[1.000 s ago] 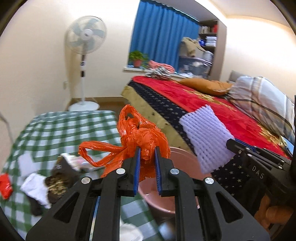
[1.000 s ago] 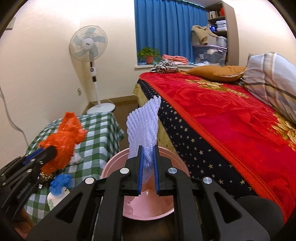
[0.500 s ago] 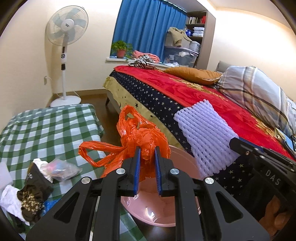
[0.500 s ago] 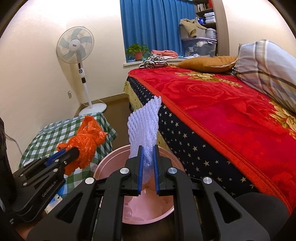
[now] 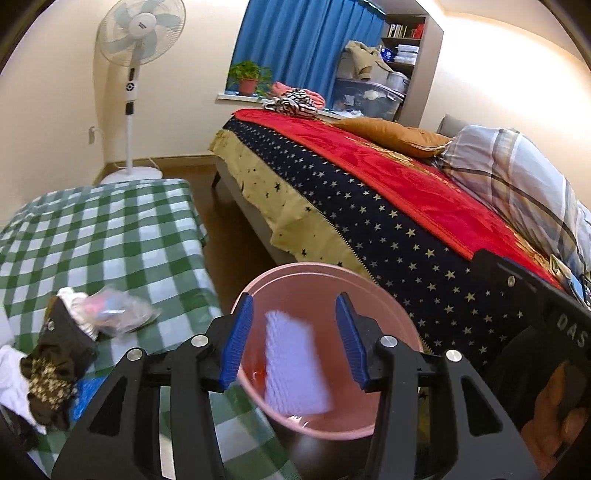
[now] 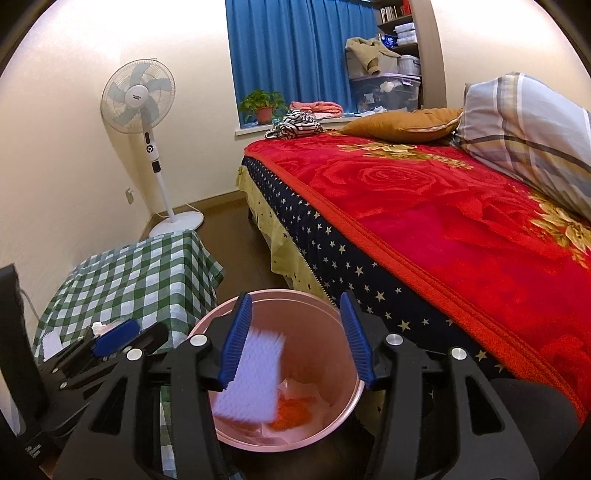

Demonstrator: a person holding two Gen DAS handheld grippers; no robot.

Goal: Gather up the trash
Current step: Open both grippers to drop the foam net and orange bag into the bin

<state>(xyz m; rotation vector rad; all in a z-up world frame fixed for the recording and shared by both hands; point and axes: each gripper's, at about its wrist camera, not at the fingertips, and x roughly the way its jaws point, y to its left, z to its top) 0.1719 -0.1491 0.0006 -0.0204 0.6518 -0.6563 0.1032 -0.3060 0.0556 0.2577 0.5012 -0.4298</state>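
Observation:
My left gripper (image 5: 293, 306) hovers over the pink bin (image 5: 306, 266), its jaws opening with nothing pressed between the blue pads. The white foam net (image 5: 295, 365) is a blur dropping inside the bin, with a scrap of the orange plastic bag (image 5: 258, 373) beside it. My right gripper (image 6: 295, 299) is also above the bin (image 6: 280, 293) with its jaws opening, and the foam net (image 6: 251, 376) falls free below them. The orange bag (image 6: 291, 408) lies at the bottom. More trash stays on the table: a clear plastic bag (image 5: 118, 314), a dark wrapper (image 5: 55, 354) and white tissue (image 5: 11, 373).
The table with the green checked cloth (image 5: 110, 229) stands left of the bin. The bed with a red blanket (image 6: 443, 221) runs close along the bin's right side. A standing fan (image 5: 136, 33) is at the far wall. A person's hand (image 5: 554, 406) holds the right gripper.
Both grippers have opened. The orange bag has left the left gripper and the foam net has left the right one, and both now drop into the pink bin.

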